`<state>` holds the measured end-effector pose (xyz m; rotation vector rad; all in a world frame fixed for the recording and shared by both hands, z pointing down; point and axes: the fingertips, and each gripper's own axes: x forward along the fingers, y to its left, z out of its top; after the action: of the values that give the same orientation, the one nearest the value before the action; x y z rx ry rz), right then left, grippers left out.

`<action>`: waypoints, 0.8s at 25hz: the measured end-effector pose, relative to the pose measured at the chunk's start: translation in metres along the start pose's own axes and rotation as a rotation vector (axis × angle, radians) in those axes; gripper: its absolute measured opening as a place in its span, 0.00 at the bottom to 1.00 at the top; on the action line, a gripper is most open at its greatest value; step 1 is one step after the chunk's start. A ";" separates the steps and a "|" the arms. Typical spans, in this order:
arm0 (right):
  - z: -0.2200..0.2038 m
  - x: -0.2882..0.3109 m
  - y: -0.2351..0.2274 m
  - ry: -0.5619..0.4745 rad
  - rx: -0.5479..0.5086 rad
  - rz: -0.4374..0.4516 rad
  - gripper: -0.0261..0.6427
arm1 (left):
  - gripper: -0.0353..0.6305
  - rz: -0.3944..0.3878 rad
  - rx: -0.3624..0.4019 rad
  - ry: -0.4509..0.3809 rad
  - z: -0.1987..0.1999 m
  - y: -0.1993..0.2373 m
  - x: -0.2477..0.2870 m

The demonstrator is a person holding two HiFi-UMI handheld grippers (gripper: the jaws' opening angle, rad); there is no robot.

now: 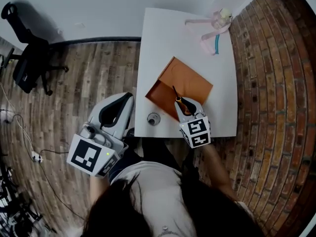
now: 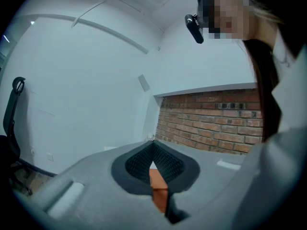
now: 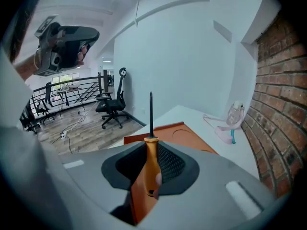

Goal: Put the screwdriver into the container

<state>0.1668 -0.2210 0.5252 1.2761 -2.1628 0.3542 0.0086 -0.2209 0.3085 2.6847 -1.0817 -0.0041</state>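
Currently right gripper [image 1: 184, 105] clamps screwdriver [image 3: 151, 163] over orange container [image 1: 191, 81]

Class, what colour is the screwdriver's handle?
The screwdriver handle is orange; right gripper view shows it best.

The person has long dark hair [image 1: 116, 209] and wears a pale grey top [image 1: 158, 189]. The left gripper [image 1: 127, 98] and the right gripper [image 1: 183, 105] share one build: a smooth grey moulded shell, black ribbed pads [image 3: 170, 163], and a white cube [image 1: 196, 131] printed with black square markers.
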 end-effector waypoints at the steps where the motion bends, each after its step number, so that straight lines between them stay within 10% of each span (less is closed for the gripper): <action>1: -0.003 0.003 0.000 0.007 -0.002 0.004 0.15 | 0.05 0.006 0.009 0.011 -0.002 0.001 -0.001; 20: -0.051 0.035 0.003 0.145 -0.027 0.055 0.15 | 0.05 0.023 0.018 0.042 -0.003 -0.001 -0.008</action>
<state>0.1699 -0.2189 0.5871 1.1422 -2.0758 0.4254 0.0038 -0.2137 0.3102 2.6762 -1.1046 0.0659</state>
